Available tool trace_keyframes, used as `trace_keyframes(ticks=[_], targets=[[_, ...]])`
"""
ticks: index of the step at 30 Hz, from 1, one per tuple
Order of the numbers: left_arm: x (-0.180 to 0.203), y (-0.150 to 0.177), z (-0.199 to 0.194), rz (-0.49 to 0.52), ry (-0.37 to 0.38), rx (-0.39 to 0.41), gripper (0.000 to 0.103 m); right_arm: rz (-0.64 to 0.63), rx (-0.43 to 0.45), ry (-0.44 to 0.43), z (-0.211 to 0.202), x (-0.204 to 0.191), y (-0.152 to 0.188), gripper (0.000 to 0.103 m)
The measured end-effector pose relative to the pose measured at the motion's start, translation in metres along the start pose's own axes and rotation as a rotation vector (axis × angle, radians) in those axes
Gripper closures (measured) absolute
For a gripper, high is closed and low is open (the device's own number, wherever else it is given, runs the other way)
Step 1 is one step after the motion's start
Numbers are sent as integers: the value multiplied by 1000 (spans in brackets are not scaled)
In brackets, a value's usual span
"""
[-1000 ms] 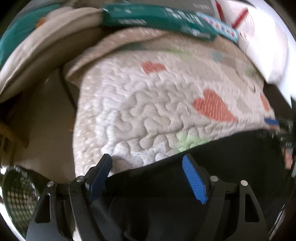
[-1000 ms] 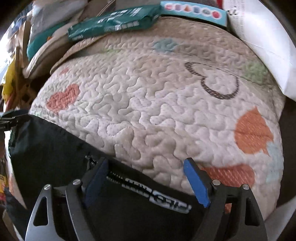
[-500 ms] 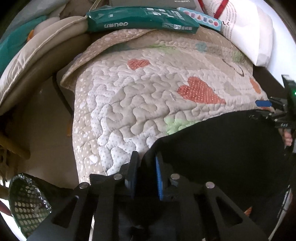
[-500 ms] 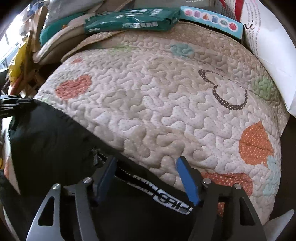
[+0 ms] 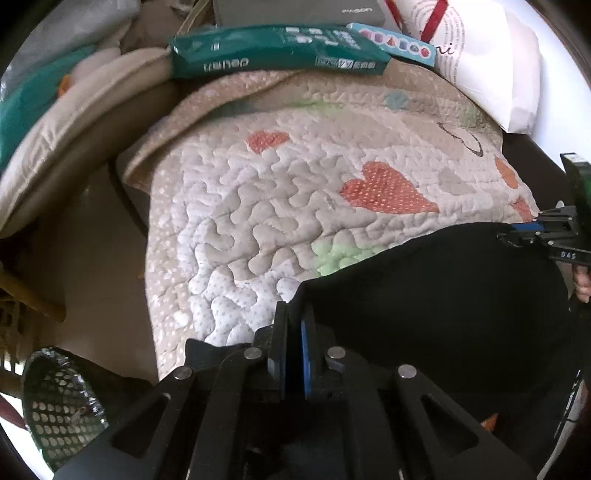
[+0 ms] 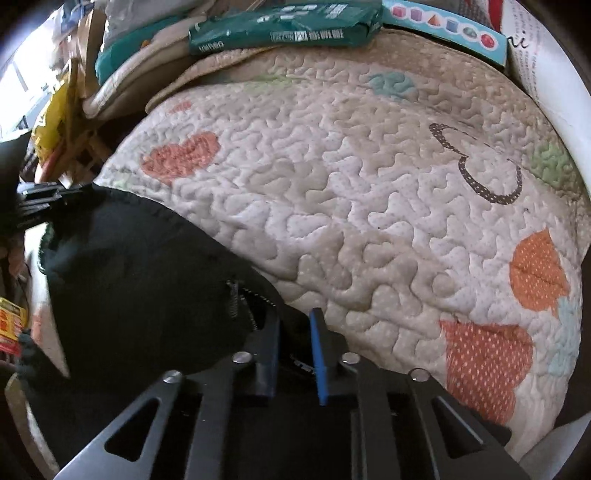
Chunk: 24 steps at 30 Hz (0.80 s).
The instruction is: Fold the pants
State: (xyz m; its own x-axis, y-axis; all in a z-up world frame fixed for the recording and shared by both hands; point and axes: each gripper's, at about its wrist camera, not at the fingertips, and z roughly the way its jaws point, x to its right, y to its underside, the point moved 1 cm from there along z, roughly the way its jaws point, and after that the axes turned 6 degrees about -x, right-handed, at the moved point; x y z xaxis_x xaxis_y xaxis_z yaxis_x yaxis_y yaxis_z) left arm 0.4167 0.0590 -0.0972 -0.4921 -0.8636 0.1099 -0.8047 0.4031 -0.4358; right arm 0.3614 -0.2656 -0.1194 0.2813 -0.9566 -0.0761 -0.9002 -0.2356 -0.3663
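Black pants [image 5: 443, 295] lay across the near edge of a quilt [image 5: 280, 206] as the left gripper [image 5: 293, 325] pinched one corner of the fabric tight and the right gripper [image 6: 295, 332], jaws closing, nipped the zip end between its pads

Matt black cloth pants [image 5: 443, 295] on puffy stitched quilt [image 5: 277, 206]; glossy green plastic pack [image 5: 273, 51] behind.

The quilt [image 6: 369, 221] lies open ahead, hemmed at its far edge by a green package [image 6: 284, 29] and box [image 6: 447, 31].
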Motion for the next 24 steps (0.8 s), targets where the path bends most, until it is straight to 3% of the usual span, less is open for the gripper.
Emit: trace_keyframes(ticks=[6,13,19,24], targets=[[20,20,-50,-3,-4,81,98,-5,36,33,-40,-21,24,91],[51,75,-125,30,8,163,98,-12,45,74,-99,-55,85,93],[93,144,-167,119,-11,157,98,-26,7,94,-131,-91,163,94],[109,195,-175,144,-52,94,97,-6,-31,79,-137,-115,218,95]])
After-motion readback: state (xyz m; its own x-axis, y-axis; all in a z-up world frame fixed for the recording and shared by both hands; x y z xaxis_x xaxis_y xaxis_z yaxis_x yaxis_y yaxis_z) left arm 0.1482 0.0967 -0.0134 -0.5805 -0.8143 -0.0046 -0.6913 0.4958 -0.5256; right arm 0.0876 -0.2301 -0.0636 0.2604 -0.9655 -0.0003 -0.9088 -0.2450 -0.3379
